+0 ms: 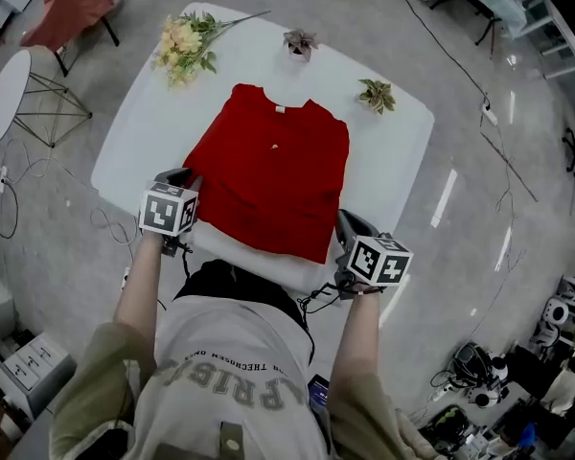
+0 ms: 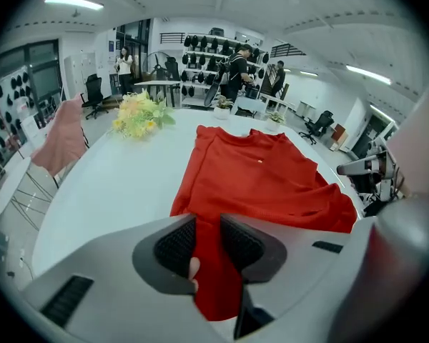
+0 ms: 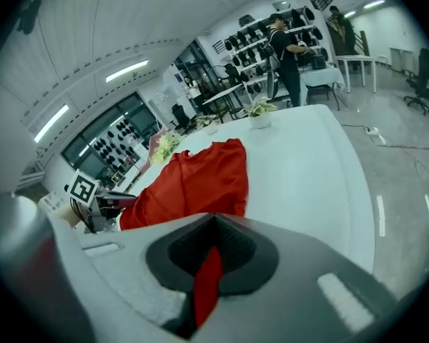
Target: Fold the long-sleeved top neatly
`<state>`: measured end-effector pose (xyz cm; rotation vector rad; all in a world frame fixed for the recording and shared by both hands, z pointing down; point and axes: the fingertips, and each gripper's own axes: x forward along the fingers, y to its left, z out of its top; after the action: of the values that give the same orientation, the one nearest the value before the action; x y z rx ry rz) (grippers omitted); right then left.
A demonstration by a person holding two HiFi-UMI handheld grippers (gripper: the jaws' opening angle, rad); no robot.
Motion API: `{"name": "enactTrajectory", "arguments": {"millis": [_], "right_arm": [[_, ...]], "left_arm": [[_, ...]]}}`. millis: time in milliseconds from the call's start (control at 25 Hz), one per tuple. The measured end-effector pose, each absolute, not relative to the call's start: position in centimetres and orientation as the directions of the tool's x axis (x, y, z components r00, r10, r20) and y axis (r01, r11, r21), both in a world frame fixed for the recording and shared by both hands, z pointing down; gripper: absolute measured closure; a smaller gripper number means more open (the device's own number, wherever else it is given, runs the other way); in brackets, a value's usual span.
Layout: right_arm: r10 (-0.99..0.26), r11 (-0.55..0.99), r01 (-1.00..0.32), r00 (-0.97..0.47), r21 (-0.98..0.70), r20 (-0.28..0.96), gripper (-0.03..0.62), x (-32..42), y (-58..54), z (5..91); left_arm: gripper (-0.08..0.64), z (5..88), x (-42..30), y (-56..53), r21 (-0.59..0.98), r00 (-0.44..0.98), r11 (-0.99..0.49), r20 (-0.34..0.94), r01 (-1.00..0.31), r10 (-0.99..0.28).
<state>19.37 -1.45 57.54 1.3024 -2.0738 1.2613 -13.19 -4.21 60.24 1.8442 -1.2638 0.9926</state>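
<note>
A red long-sleeved top (image 1: 268, 161) lies partly folded into a rough rectangle on the white table (image 1: 149, 127), collar at the far side. My left gripper (image 1: 185, 182) is at the top's near-left corner. In the left gripper view its jaws (image 2: 209, 243) stand a little apart, with red cloth (image 2: 264, 177) in the gap. My right gripper (image 1: 348, 225) is at the near-right corner. In the right gripper view it (image 3: 213, 252) is shut on a thin strip of the top's (image 3: 193, 181) red fabric.
Yellow flowers (image 1: 182, 41) and two small potted plants (image 1: 300, 41) (image 1: 376, 94) stand along the table's far edge. A chair draped in pink cloth (image 1: 72, 3) and a round side table (image 1: 5, 89) stand left. Cables run over the floor.
</note>
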Motion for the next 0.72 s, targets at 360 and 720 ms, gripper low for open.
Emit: {"name": "enactTrajectory", "arguments": {"millis": [360,720], "right_arm": [[-0.390,0.391,-0.796,-0.598,-0.462,0.700,0.318,17.0,0.9,57.5],[-0.394,0.306,-0.888,-0.447,-0.344,0.803,0.459,17.6,2.1,60.5]], "left_arm": [[0.284,57.3,-12.4,-4.4,-0.059,0.283,-0.620,0.852,-0.783,-0.440],[0.347,60.8,-10.8,-5.3,-0.017,0.321,-0.803,0.911,-0.595,-0.257]]}}
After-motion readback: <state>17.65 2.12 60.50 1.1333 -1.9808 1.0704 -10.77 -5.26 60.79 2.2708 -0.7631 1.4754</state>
